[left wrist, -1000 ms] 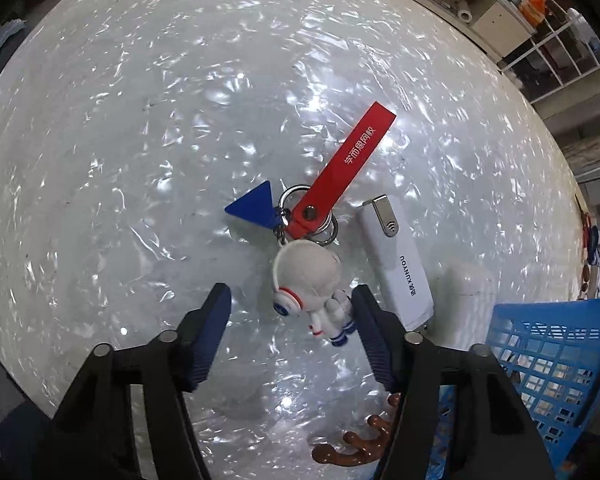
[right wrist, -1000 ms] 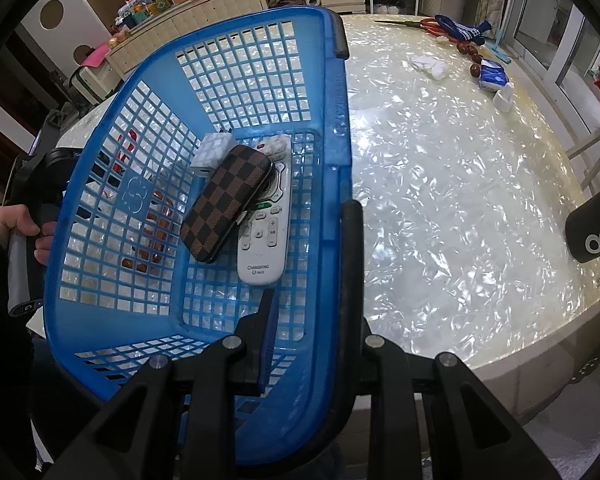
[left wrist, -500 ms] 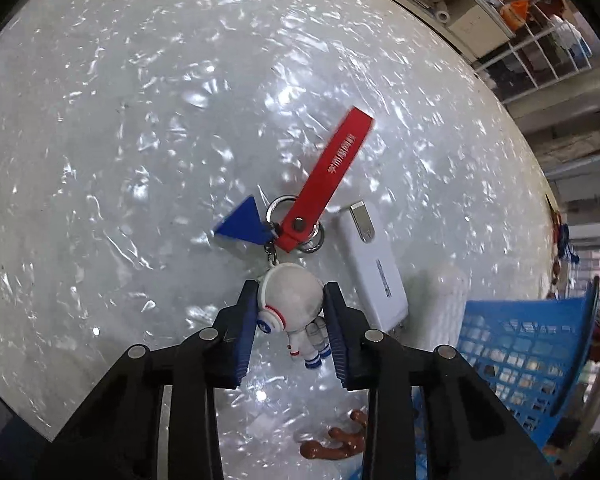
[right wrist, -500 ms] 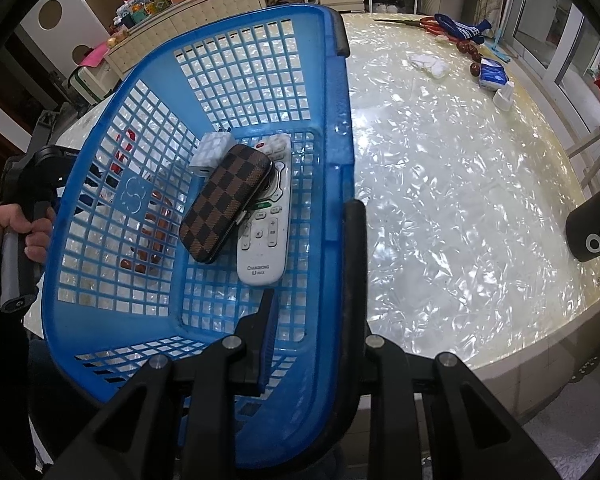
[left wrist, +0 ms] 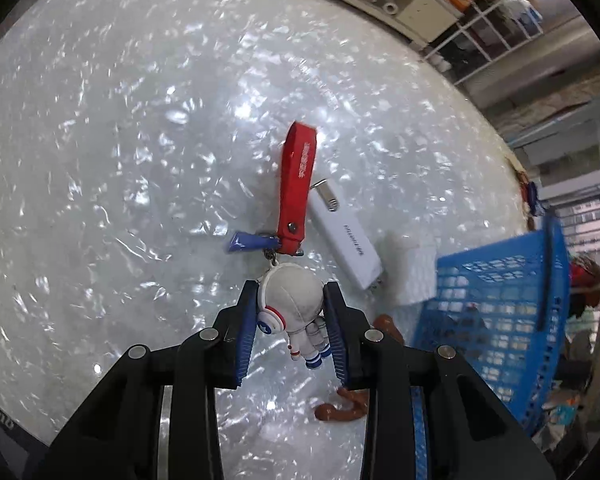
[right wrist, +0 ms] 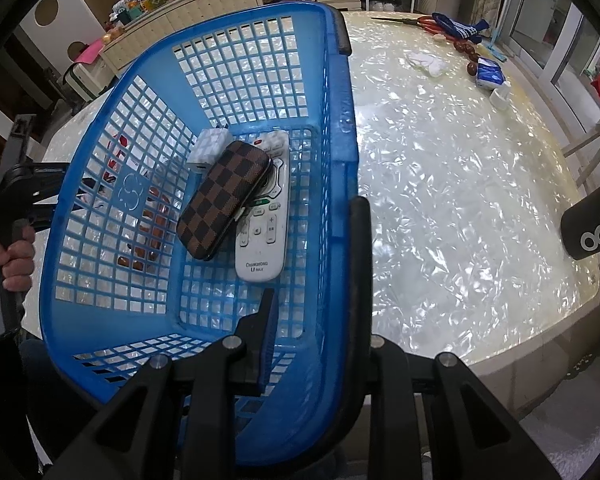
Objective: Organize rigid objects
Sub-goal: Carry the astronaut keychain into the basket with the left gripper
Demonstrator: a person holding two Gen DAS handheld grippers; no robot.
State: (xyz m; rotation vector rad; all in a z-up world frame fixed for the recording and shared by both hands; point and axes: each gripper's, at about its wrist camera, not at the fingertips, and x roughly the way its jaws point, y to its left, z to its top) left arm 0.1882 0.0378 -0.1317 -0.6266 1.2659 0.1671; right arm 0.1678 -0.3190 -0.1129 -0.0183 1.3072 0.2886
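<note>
The left gripper (left wrist: 291, 320) is closed on the astronaut keychain (left wrist: 290, 300), its blue pads (left wrist: 247, 332) pressing both sides of the white helmet. The figure's long axis runs along the fingers: head away from the camera, legs back toward the gripper body. From the top of the head a short chain leads to a red strap (left wrist: 296, 188), which stretches on away from the gripper with its long axis roughly in line with the figure; a small blue tag (left wrist: 247, 240) sticks out to the left at the ring. Whether strap and tag rest on the table (left wrist: 100, 160) cannot be told. Just right of the strap a white flat device (left wrist: 348, 236) lies on the pearly tabletop, and a brown antler-shaped piece (left wrist: 342, 402) lies nearer the gripper.

The right gripper (right wrist: 316, 300) clamps the rim of the blue basket (right wrist: 342, 128), one finger inside, one outside. Inside lie a white remote (right wrist: 266, 232), a checkered case (right wrist: 224, 196) across it, and a small white block (right wrist: 210, 146).
</note>
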